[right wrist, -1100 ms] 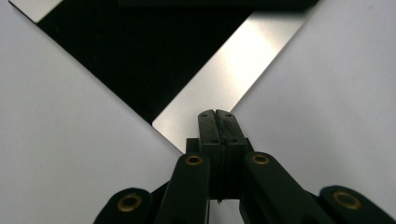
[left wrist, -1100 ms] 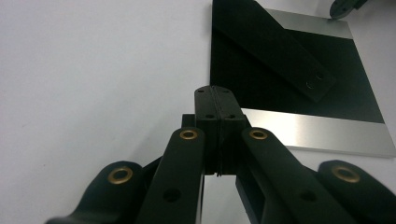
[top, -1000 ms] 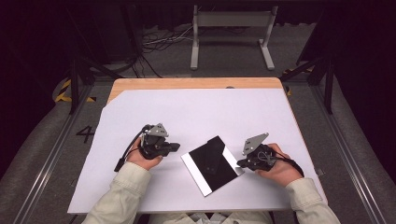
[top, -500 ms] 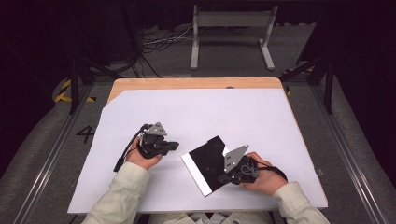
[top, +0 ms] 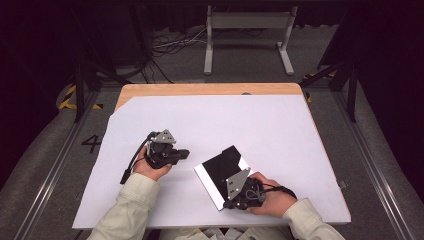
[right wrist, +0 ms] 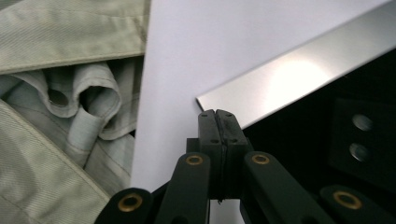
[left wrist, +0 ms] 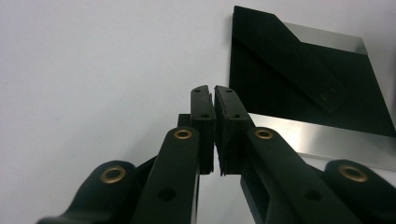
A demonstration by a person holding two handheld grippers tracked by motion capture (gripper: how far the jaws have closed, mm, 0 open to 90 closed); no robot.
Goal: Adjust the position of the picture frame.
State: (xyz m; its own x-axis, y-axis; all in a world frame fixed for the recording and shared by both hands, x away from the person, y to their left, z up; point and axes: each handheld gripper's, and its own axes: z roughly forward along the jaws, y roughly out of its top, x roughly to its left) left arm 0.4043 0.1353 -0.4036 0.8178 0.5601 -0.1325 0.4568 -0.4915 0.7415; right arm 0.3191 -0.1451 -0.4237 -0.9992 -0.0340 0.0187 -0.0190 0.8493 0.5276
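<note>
A flat black square folder with a silvery edge (top: 220, 170) lies on the white tabletop (top: 250, 120). Right gripper (right wrist: 217, 114) — fingers closed, empty — sits at its near corner. Left gripper (left wrist: 213, 91) — fingers just parting, a slit — holds nothing.

Black card (top: 223, 165), silvery-white border; white table cover (top: 210, 125); beige sleeves (top: 131, 210).

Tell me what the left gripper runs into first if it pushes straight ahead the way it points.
Probably the black-and-silver folder: the left gripper points at its near left corner, with bare white tabletop between them. It may slip just past that edge; depth is unclear.
</note>
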